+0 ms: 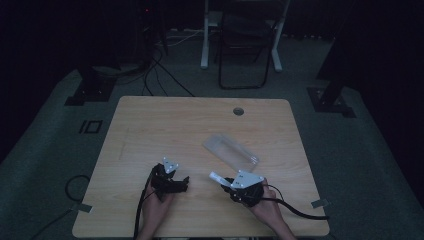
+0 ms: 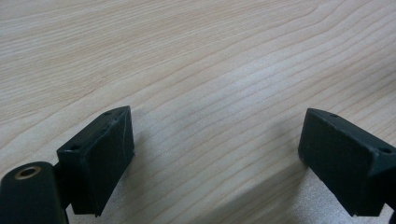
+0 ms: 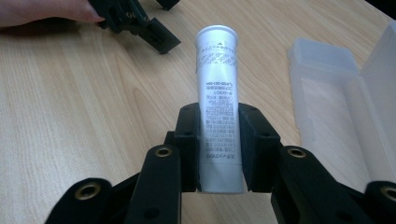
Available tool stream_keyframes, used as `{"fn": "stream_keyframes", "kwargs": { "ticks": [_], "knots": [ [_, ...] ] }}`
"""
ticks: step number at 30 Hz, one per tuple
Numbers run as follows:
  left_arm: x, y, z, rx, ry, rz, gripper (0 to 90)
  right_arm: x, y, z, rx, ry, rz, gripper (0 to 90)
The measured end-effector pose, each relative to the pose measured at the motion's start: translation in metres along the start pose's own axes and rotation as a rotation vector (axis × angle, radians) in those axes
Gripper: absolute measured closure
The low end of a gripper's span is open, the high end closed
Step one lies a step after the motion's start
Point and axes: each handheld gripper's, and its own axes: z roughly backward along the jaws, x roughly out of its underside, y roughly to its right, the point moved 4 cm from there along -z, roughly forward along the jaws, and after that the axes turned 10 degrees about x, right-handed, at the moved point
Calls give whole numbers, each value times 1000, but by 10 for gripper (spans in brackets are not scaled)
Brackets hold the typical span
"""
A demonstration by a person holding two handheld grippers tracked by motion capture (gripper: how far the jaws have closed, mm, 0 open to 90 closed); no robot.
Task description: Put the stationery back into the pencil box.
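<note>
dim room, dark floor with cables and a chair frame behind a light wood table [image 1: 150, 120]. right gripper [image 1: 223, 180] near the table's 5 o'clock edge is clamped on a white printed tube [image 3: 218, 112], pads on both sides of its lower half, cap end sticking out past the jaws. clear plastic case [image 1: 231, 151] lies open at about 1 o'clock from that gripper, close but not touching; in the right gripper view the case [image 3: 327, 93] sits at 3 o'clock of the tube, lid raised. left gripper [image 1: 176, 186] rests low at the table's 7 o'clock, jaws spread wide over bare wood, nothing between them. risks, as i judge: tube is smooth and round, held low, so it could pivot or slip out if swung fast; light case could skid when the tube nudges its wall since nothing pins it. high view gives the layout of both hands and the case, but the tube is a small white sliver there; right gripper view shows the grip and print; left gripper view [image 2: 212, 158] confirms empty jaws.
</note>
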Motion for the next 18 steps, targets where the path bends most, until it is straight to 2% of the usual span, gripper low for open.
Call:
{"fn": "stream_keyframes", "kwargs": {
  "ticks": [18],
  "knots": [
    [0, 0, 0, 0, -1, 0, 108, -1, 12, 7, 39, 10, -7, 714]
  ]
}}
